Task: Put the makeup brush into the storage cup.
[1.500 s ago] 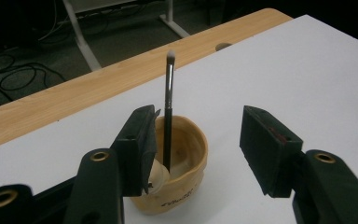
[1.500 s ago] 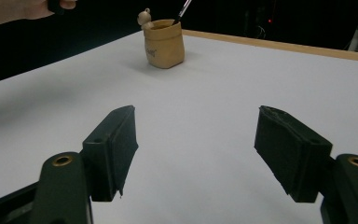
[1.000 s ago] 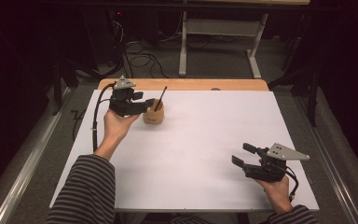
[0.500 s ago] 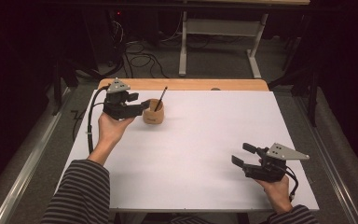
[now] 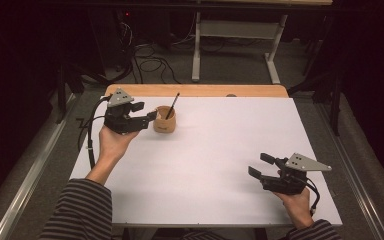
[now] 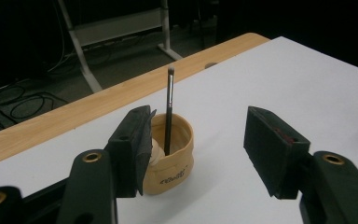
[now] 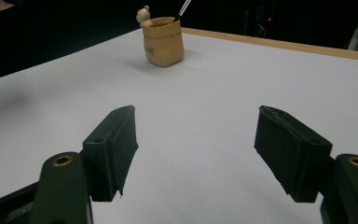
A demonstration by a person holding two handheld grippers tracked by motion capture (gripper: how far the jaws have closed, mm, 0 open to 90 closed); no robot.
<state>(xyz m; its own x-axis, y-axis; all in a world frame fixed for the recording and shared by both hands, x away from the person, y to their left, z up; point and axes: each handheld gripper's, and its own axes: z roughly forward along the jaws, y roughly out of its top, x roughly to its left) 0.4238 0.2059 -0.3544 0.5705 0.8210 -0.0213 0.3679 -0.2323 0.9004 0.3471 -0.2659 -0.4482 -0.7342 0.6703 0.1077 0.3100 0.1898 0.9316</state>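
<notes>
so the little tan cup (image 5: 164, 120) with a thin dark brush (image 5: 172, 104) standing in it sits up at about 10 o'clock on the white sheet (image 5: 215, 150), close to the wooden table edge (image 5: 200, 90) at the far side. there's a small pale figure on its rim in the right gripper view, can't really make out what it is.

left gripper (image 5: 147, 117) is right next to the cup at its 9 o'clock. in the left gripper view the jaws are spread wide and one jaw overlaps the cup's side, but the other is well off to the right with bare sheet between, so nothing is pinched. the brush handle pokes straight up out of the cup, a bit left of the middle of the gap.

right gripper (image 5: 261, 166) is way off at about 5 o'clock on the sheet, held low, jaws spread too, nothing between them, with the cup far off toward its 11 o'clock.

my read: the left hand is working around the cup, either lining up on it or just off it, can't call which. if the next move is a grab on the cup or brush, it needs the gripper shifted so the target sits centred in the gap before closing, and gently, since that cup looks soft and light and could tip or slide.
</notes>
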